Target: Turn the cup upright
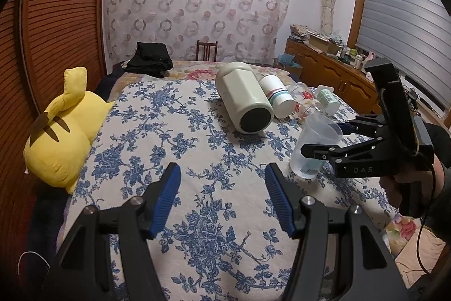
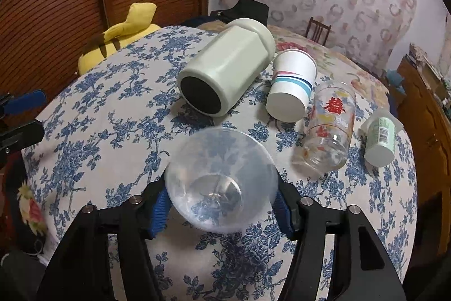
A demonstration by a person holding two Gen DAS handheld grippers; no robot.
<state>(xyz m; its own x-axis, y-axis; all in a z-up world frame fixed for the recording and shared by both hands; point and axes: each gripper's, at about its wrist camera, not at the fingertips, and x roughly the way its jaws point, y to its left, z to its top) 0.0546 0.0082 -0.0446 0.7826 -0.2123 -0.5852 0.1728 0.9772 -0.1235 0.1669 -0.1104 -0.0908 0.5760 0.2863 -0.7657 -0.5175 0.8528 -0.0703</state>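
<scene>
Right gripper squeezes the clear cup, mouth up, on the bed; left gripper waits wide open.

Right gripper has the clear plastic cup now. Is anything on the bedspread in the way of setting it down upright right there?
Nothing visible. The right gripper is shut on the clear plastic cup, with bare bedspread beneath and in front of it. The green jar, paper cup and printed glass lie farther back; the left gripper is open, off to the side.
</scene>
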